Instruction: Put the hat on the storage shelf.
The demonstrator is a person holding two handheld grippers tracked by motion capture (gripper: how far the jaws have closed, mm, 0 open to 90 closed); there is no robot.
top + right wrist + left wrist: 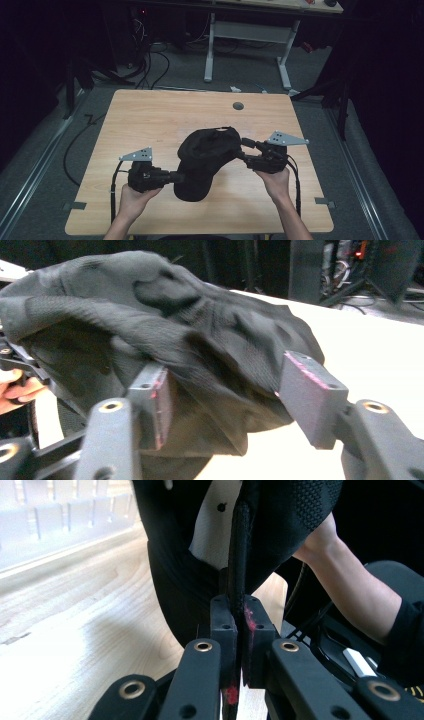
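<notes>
Lower centre of the left gripper view: left gripper (235, 630) clamped on the black cap's (205, 157) brim edge. Right gripper (225, 400), mid-right in the high view, jaws apart around the crown fabric, not pinching. Cap sits mid-frame on the surface (150, 115), partly lifted. Likely mid-handover; right-side regrasp and placement remain.

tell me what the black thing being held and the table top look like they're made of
Black floppy cap-like cloth item: seems a knitted mesh fabric, matte, shown by its fine woven texture and soft folds. Pale wooden table top: wood or wood-look laminate, smooth, with visible grain.
</notes>
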